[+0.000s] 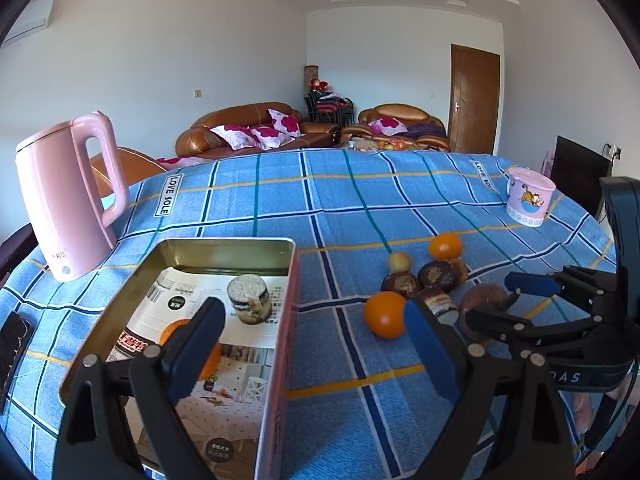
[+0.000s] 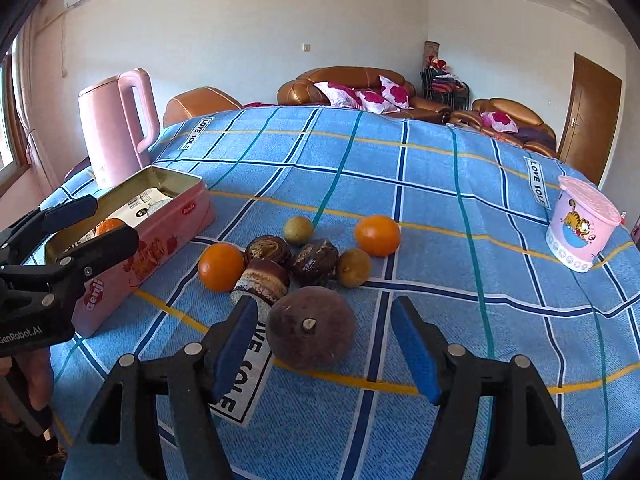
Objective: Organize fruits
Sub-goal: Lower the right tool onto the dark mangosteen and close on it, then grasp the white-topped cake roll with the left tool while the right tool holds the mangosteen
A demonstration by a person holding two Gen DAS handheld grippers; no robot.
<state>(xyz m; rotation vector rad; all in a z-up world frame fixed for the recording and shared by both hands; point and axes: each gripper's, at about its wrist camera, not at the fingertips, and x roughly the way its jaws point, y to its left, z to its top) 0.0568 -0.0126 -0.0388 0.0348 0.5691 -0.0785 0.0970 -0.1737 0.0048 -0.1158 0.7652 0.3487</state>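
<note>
A big brown round fruit (image 2: 310,332) lies on the blue checked cloth between the fingers of my open right gripper (image 2: 326,348); the pads do not press on it. Behind it sit two oranges (image 2: 221,266) (image 2: 377,235), two small yellowish fruits (image 2: 298,230) (image 2: 353,267) and dark round pastries (image 2: 316,262). My left gripper (image 1: 316,348) stands open and empty over the right wall of the pink tin (image 1: 280,320). Inside the tin lie an orange (image 1: 210,358), half hidden by a finger, and a round biscuit (image 1: 248,298). The right gripper (image 1: 512,300) shows beside the brown fruit (image 1: 484,304).
A pink kettle (image 1: 68,204) stands behind the tin at the far left. A pink lidded cup (image 2: 580,228) stands at the right of the table. A dark flat object (image 1: 14,340) lies at the left table edge. Brown sofas stand beyond the table.
</note>
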